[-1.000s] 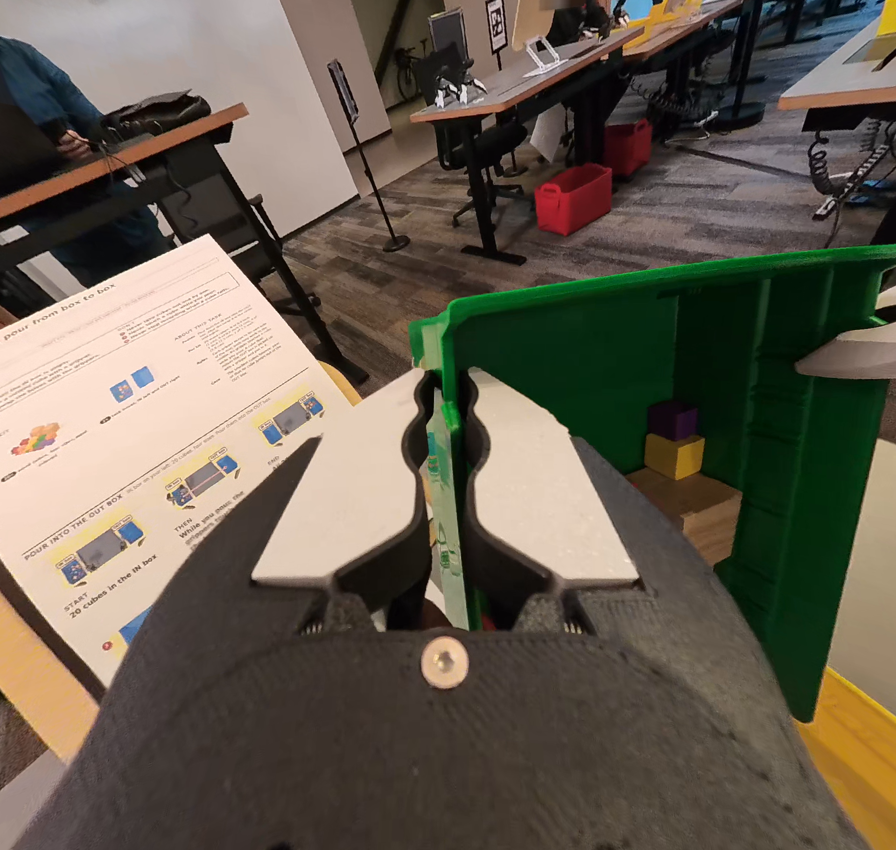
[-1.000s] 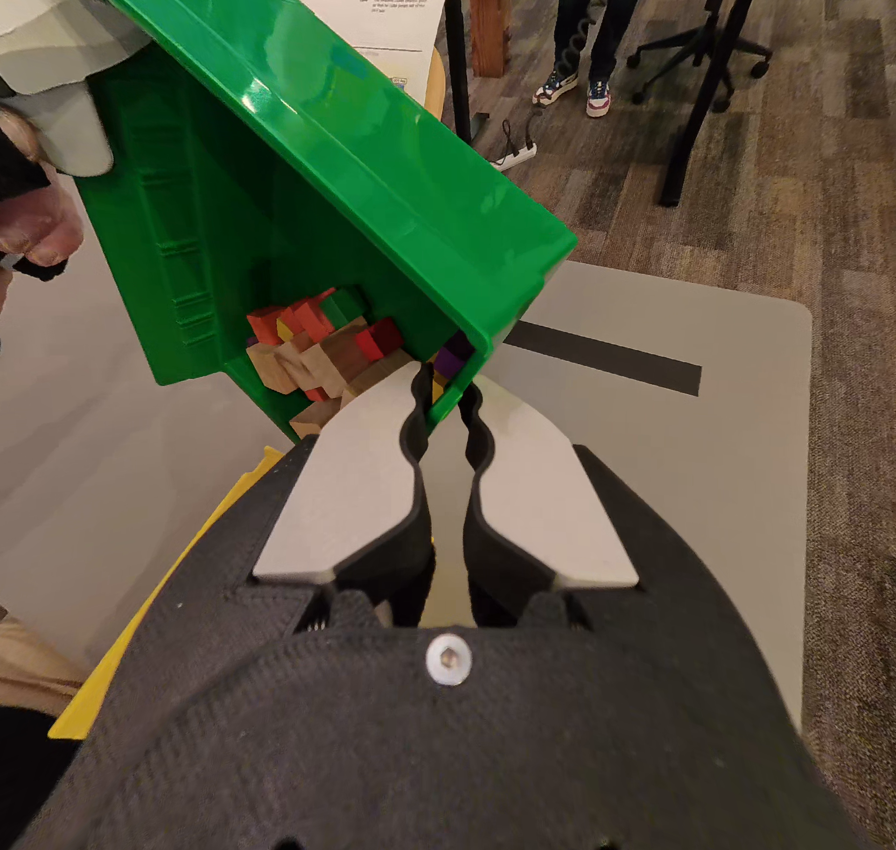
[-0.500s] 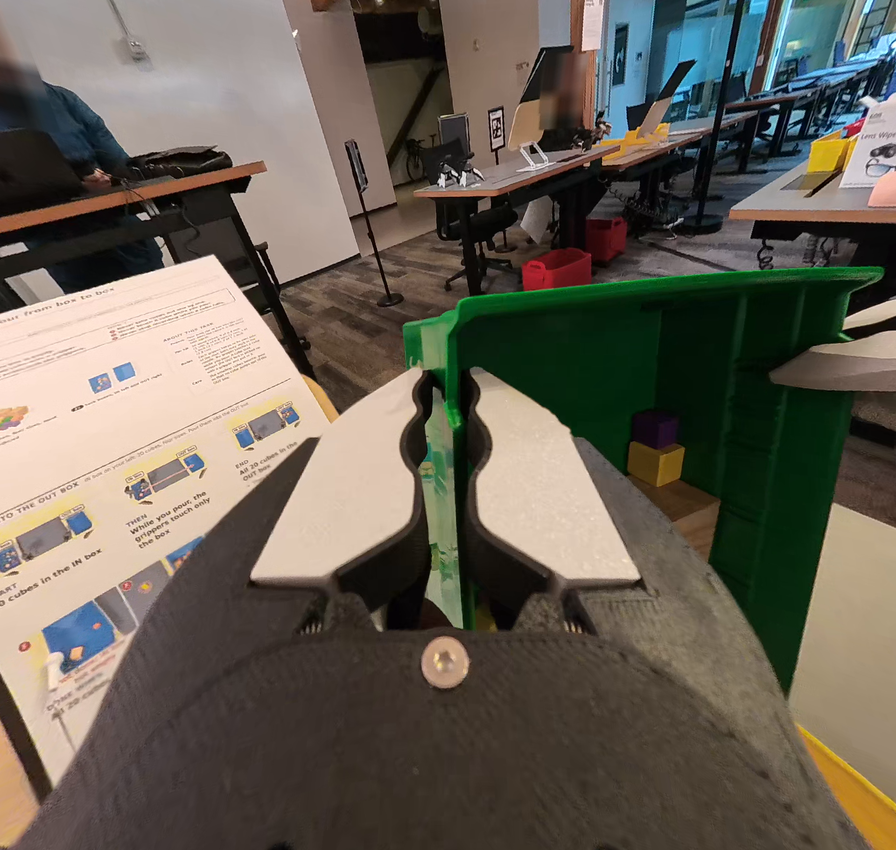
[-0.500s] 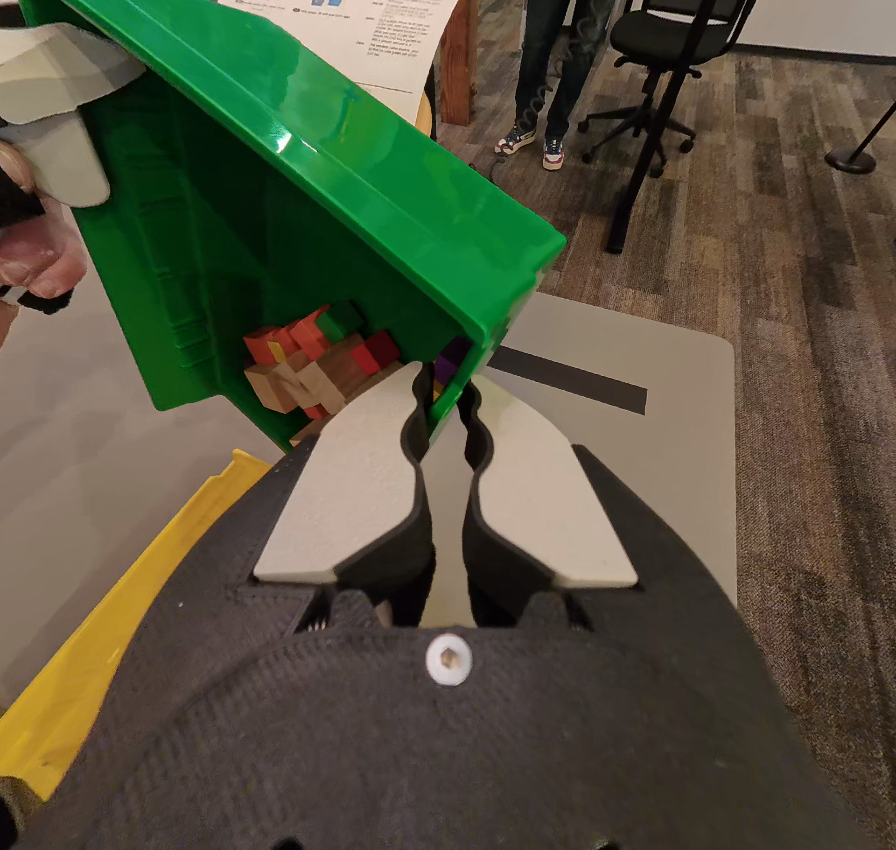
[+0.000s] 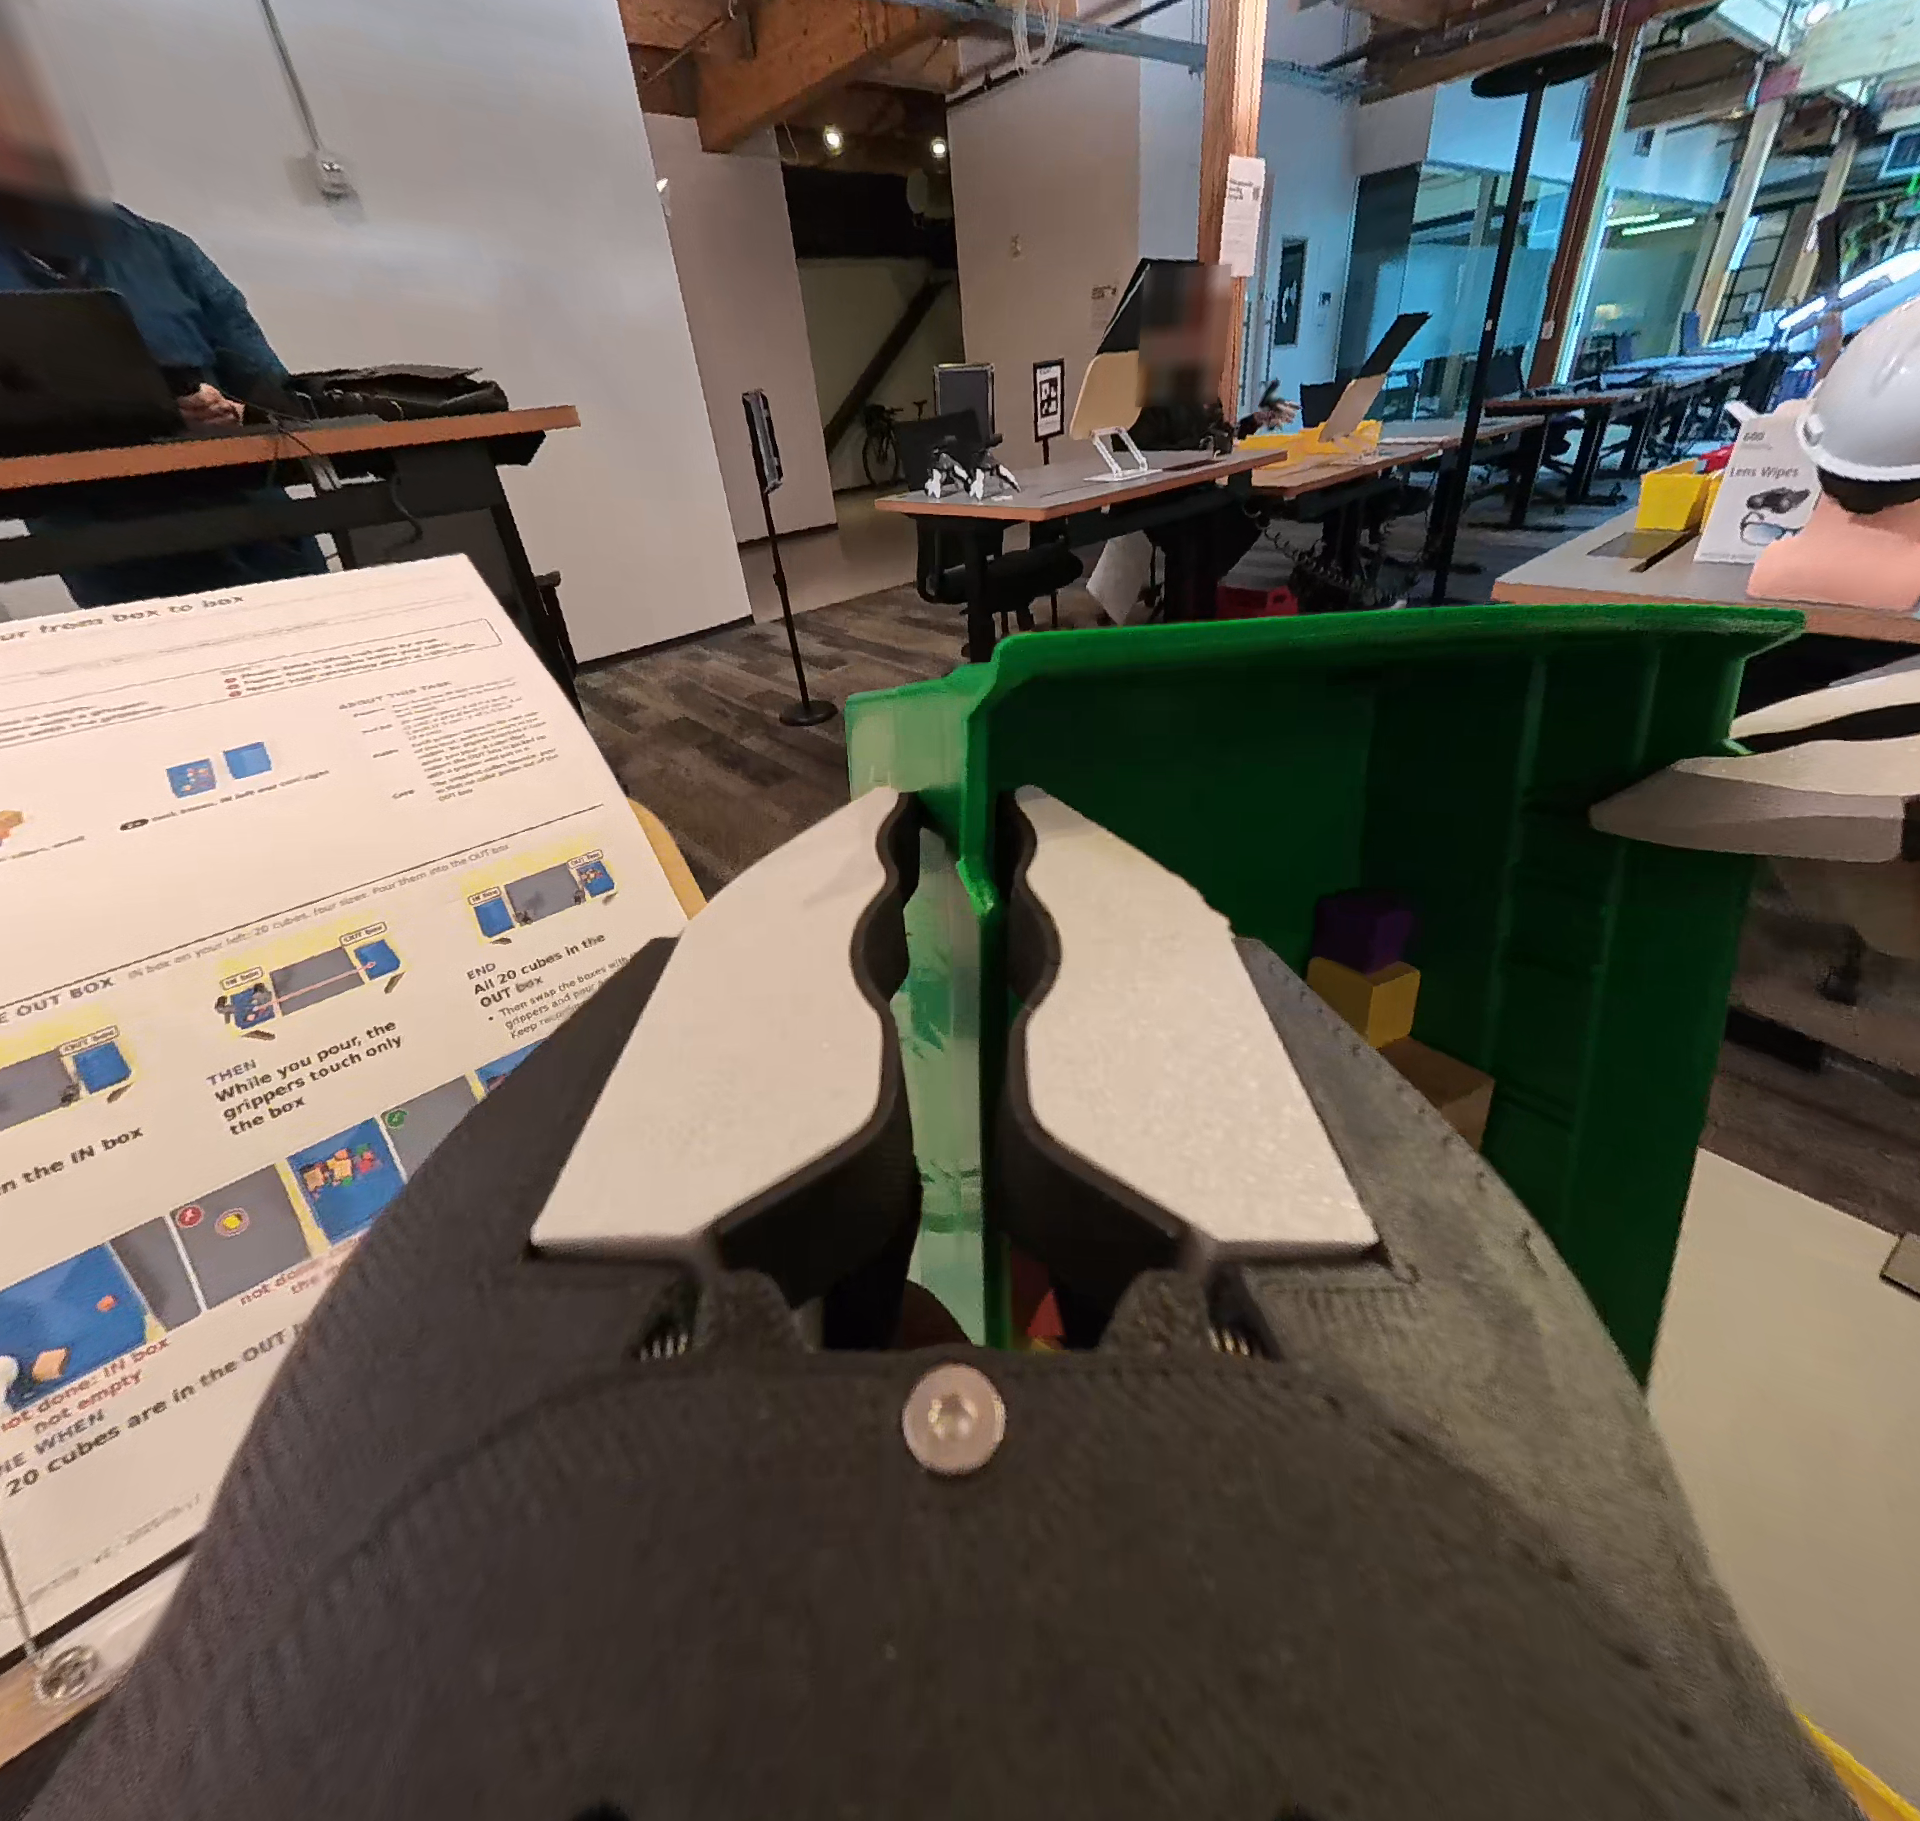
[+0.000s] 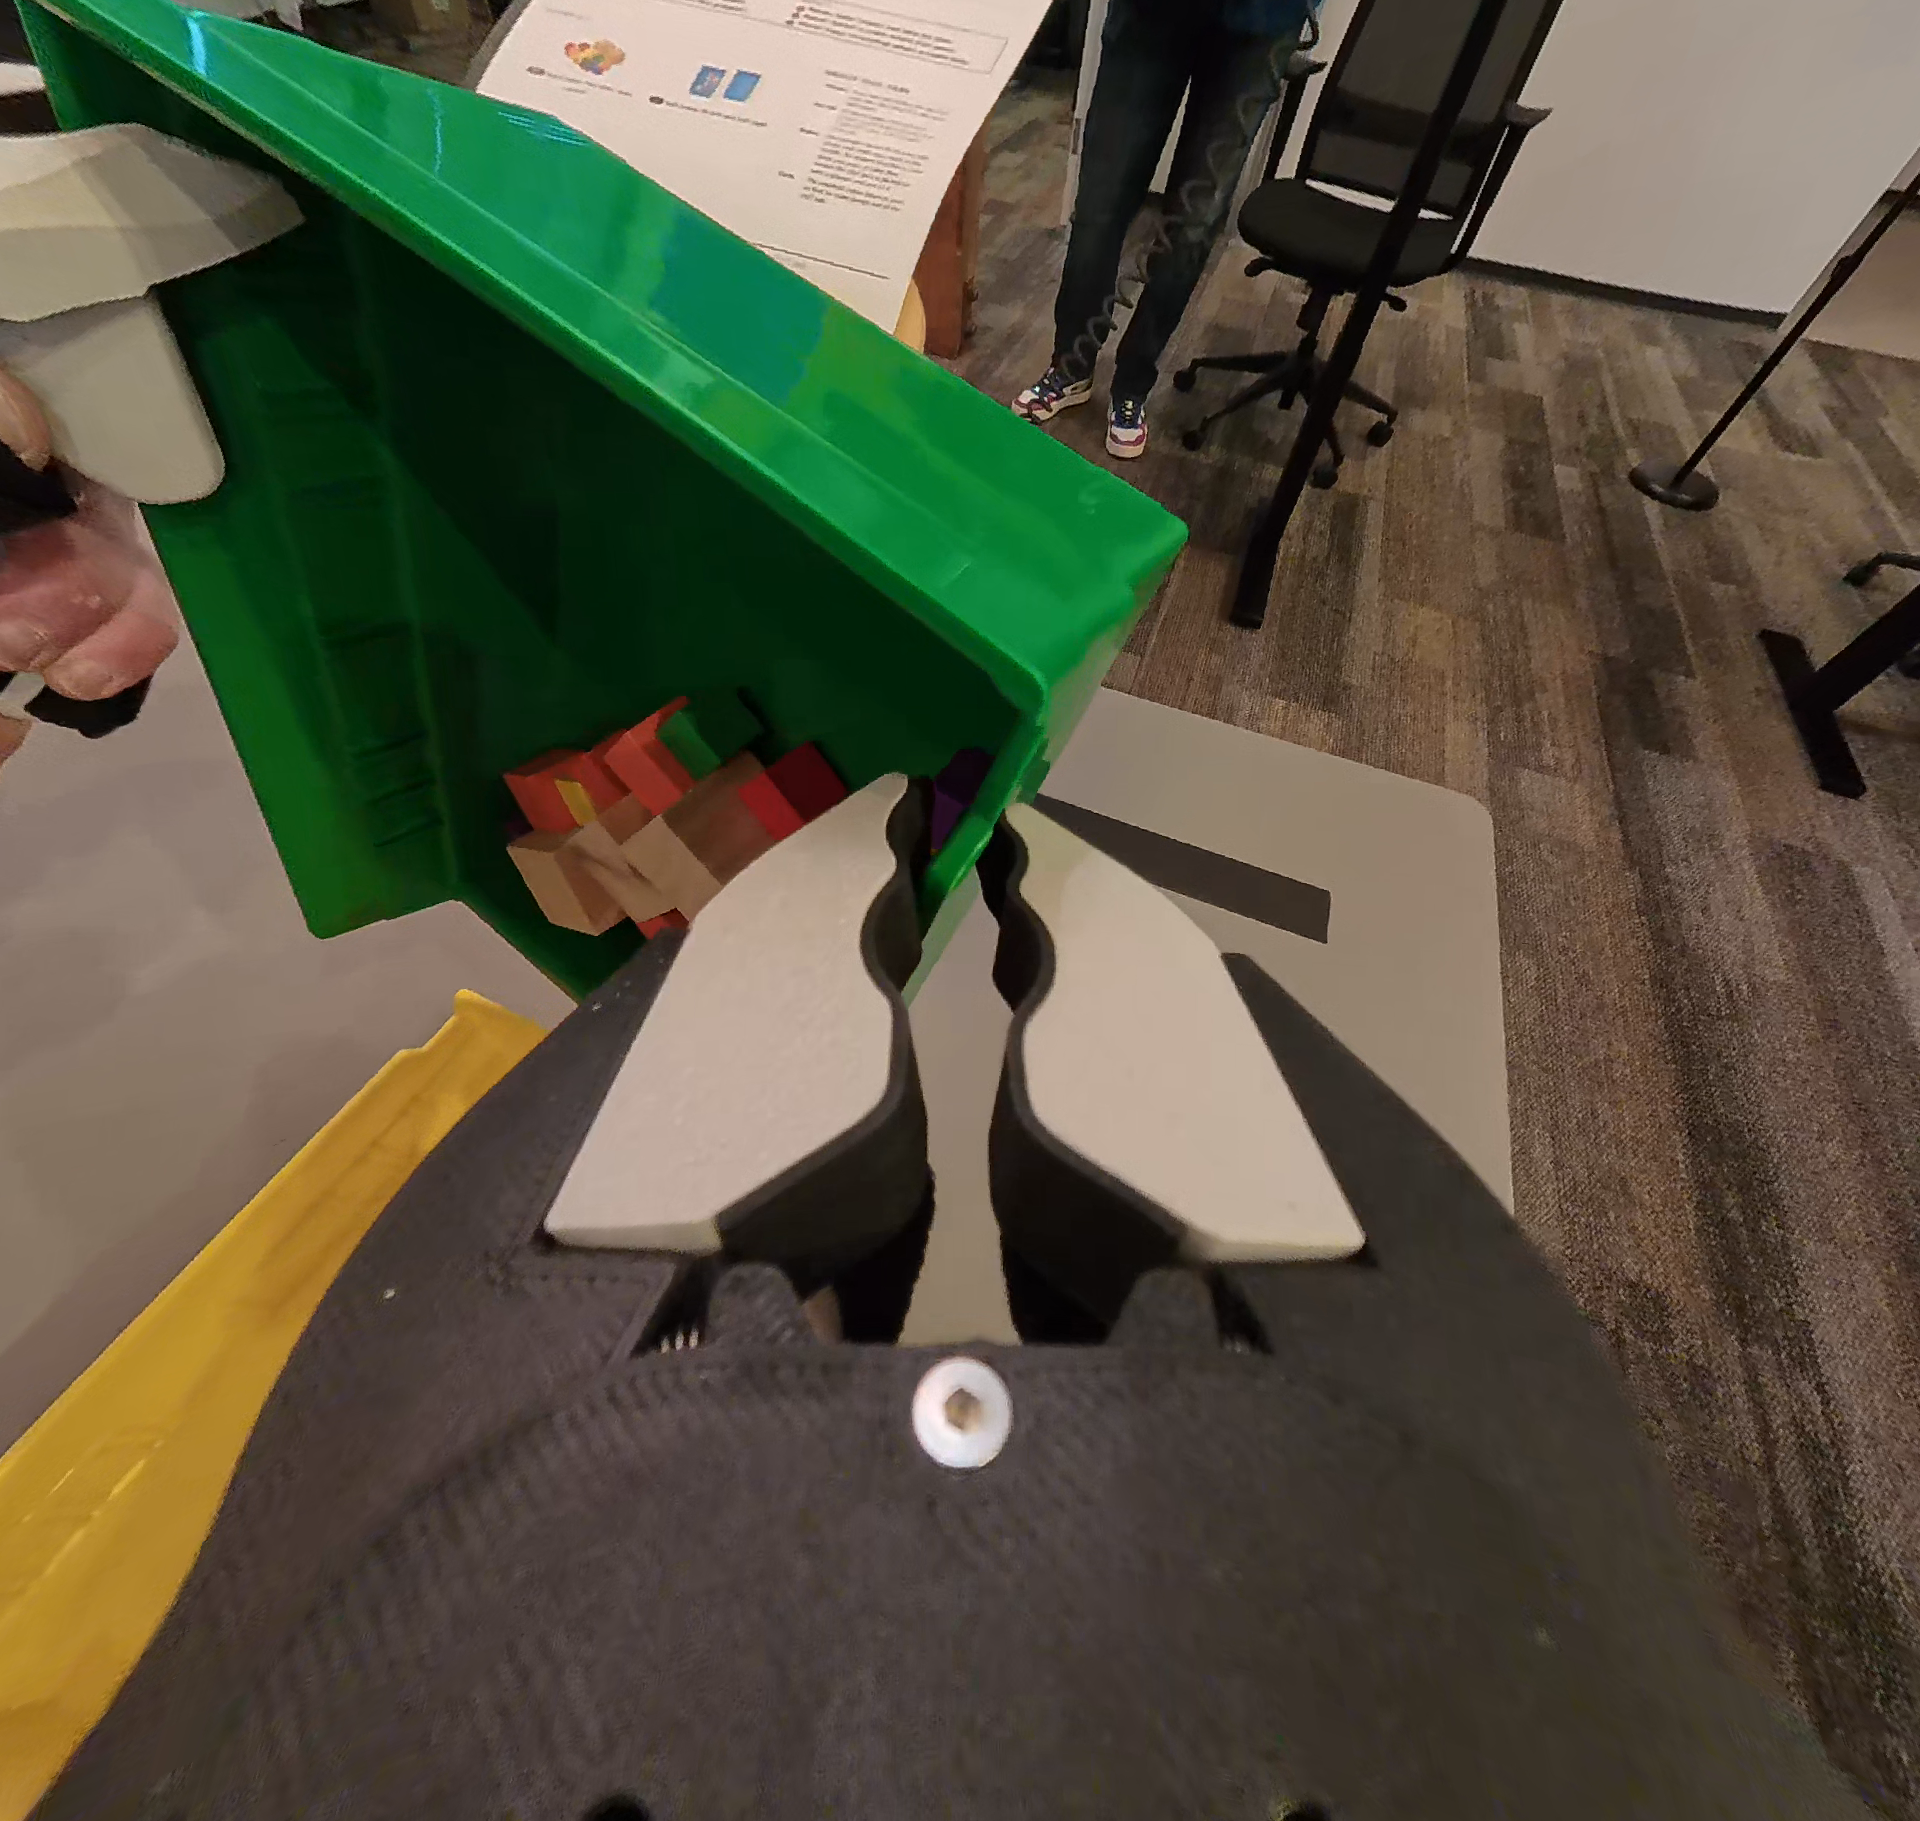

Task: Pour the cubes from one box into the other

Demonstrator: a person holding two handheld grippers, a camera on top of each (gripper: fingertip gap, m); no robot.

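With both grippers' jaws clenched on its walls, I have tipped the green box (image 6: 582, 400) steeper, so the cubes (image 6: 665, 826) crowd its low corner above the yellow box (image 6: 208, 1304).

A white wall (image 5: 499, 244) fills the left of the room, with a thin conduit running up it. Overhead run bare wooden beams (image 5: 831, 36) and small spotlights. A wooden post (image 5: 1231, 140) rises in the middle. Long desks (image 5: 1081, 483) recede to the right toward tall glass partitions (image 5: 1652, 244) lit in blue-green. A nearer desk (image 5: 281, 446) on black legs stands at the left. The floor is carpet (image 6: 1558, 628) in brown and grey strips. A black office chair (image 6: 1382, 192) on casters stands beside a person's legs in jeans (image 6: 1153, 171). A slim black stand (image 5: 784, 566) rises from a round base.
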